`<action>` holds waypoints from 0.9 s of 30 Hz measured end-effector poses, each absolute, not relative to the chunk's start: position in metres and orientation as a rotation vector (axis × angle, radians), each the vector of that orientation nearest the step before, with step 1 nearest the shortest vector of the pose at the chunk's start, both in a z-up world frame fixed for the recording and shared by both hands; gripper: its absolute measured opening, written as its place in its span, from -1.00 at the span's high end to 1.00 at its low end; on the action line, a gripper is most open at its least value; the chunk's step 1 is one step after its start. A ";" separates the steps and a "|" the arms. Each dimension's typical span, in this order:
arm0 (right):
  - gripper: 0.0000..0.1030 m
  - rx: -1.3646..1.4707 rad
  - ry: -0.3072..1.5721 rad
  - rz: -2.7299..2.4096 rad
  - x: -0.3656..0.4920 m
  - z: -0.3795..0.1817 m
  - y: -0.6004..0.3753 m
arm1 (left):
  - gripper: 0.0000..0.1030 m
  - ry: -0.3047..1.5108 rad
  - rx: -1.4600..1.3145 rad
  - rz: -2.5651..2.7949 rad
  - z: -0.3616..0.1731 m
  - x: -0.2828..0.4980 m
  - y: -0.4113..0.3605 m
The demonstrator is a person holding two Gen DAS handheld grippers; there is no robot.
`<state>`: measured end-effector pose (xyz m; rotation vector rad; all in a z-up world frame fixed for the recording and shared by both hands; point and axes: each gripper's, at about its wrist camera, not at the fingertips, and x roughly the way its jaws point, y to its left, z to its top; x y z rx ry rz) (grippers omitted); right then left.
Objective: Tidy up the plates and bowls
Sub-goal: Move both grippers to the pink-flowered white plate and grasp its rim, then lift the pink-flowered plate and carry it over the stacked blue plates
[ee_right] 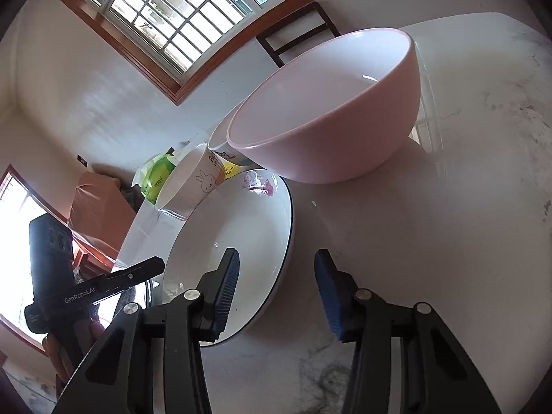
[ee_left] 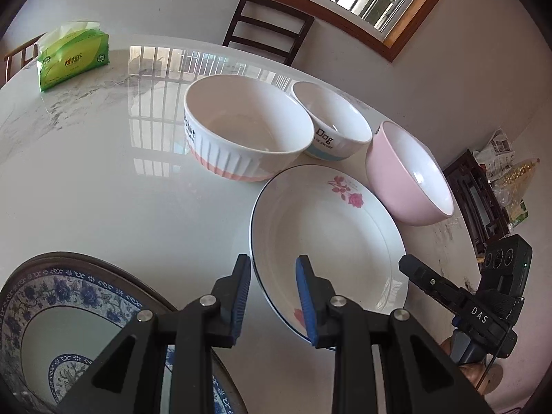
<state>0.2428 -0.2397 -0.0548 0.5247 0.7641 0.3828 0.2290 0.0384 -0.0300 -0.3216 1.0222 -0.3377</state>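
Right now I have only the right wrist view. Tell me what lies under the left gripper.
Observer: A blue-and-white patterned plate lies below the left gripper, beside the white rose-printed plate.
Operator: Report how the left jaws stand.
Observer: Open, straddling that white plate's near rim, with neither pad pressing on it.
Operator: Now read me the smallest bowl's markings.
Observer: The small white bowl has "Dog" lettering above a pale blue base band. It stands beside the large ribbed white bowl.
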 end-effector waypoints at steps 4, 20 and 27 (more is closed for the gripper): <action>0.16 0.520 0.788 0.386 0.249 -0.056 -0.238 | 0.46 1.034 -0.312 -0.331 -0.035 0.232 0.035; 0.70 0.504 0.879 0.399 0.262 -0.062 -0.237 | 0.76 1.060 -0.243 -0.254 -0.043 0.229 0.021; 0.71 0.485 0.873 0.370 0.239 -0.059 -0.241 | 0.76 1.044 -0.218 -0.260 -0.037 0.202 0.009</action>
